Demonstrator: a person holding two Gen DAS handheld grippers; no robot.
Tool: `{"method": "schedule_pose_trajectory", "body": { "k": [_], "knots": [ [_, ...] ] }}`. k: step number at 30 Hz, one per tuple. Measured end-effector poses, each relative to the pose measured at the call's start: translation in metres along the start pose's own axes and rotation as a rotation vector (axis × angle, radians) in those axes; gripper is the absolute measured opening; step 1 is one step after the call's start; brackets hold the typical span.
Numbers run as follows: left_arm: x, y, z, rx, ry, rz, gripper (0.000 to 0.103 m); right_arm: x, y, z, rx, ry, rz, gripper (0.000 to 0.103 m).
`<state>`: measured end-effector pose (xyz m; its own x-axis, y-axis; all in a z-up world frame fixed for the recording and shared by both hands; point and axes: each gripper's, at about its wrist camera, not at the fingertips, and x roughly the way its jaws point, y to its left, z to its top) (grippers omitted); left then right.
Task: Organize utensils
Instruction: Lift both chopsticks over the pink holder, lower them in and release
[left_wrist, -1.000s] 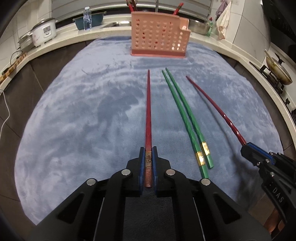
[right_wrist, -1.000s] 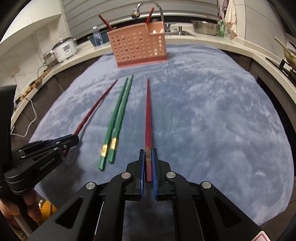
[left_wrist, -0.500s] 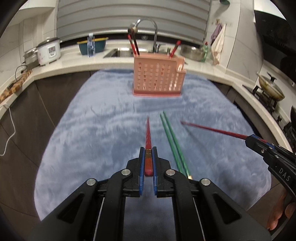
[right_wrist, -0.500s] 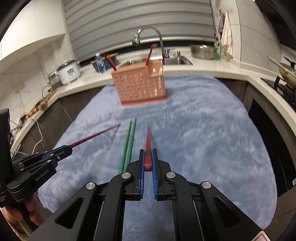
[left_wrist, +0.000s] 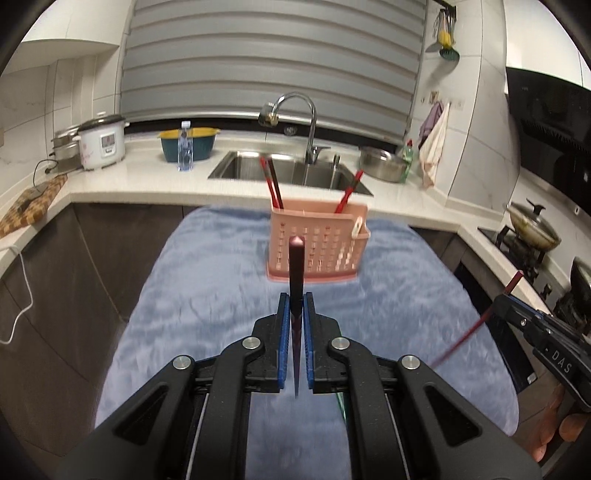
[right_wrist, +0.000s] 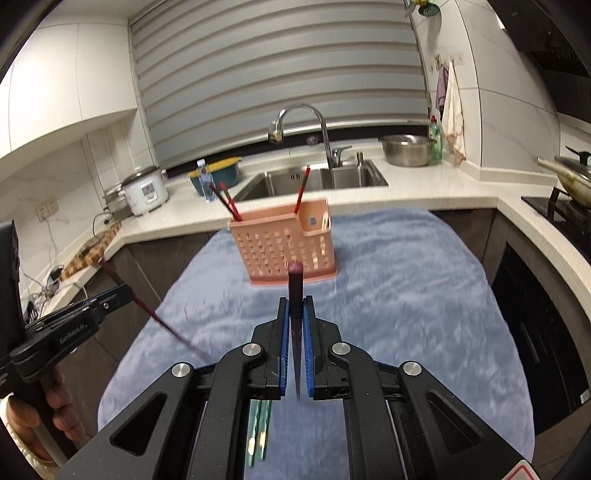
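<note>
My left gripper (left_wrist: 296, 300) is shut on a dark red chopstick (left_wrist: 296, 258), held clear above the blue cloth (left_wrist: 207, 295) with its thick end up and its thin tip hanging below the pads. My right gripper (right_wrist: 295, 302) is shut on a second red chopstick (right_wrist: 295, 280) in the same way. Each gripper shows at the edge of the other's view: the right gripper (left_wrist: 517, 312) and the left gripper (right_wrist: 120, 293). The pink perforated basket (left_wrist: 317, 243) (right_wrist: 284, 247) stands ahead at the far end of the cloth with red chopsticks (left_wrist: 272, 184) in it. A green pair (right_wrist: 258, 432) lies on the cloth below.
Behind the basket runs a white counter with a sink (left_wrist: 291, 171) and faucet (left_wrist: 310, 122). A rice cooker (left_wrist: 101, 142), a bottle (left_wrist: 184, 147) and a bowl stand at the left, a metal bowl (right_wrist: 406, 149) and a pan on the stove (left_wrist: 533, 229) at the right. A person's hand (right_wrist: 26, 424) holds the left grip.
Both grippers have risen, lifting their red chopsticks off the cloth. The sticks now hang tip-down in the pads. The green pair stays on the cloth, now low in view.
</note>
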<state>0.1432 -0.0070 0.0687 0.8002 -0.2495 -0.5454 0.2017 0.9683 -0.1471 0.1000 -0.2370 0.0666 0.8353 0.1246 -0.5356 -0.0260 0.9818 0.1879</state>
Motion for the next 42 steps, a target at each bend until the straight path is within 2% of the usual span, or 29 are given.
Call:
{"method": "schedule_pose_trajectory", "body": {
  "k": [7,14,24,30,34,42],
  "knots": [
    [-0.004,0.001,0.051,-0.011,-0.083,-0.035,0.007,0.001,-0.001,0.041,0.013,-0.069,0.032,0.007],
    [-0.002,-0.001,0.115,-0.025,-0.209,-0.051,0.007,0.013,0.001,0.094,0.034,-0.158,0.077,0.007],
    [0.035,-0.004,0.188,-0.018,-0.327,-0.041,0.007,0.059,0.004,0.180,0.075,-0.287,0.096,0.007],
    [0.068,-0.001,0.203,-0.009,-0.328,-0.020,0.007,0.096,0.007,0.205,0.091,-0.308,0.090,0.007],
    [0.098,0.000,0.202,-0.002,-0.296,-0.008,0.007,0.127,0.005,0.211,0.087,-0.285,0.074,0.007],
    [0.145,0.008,0.179,-0.015,-0.192,-0.007,0.007,0.183,-0.004,0.188,0.107,-0.174,0.072,0.007]
  ]
}}
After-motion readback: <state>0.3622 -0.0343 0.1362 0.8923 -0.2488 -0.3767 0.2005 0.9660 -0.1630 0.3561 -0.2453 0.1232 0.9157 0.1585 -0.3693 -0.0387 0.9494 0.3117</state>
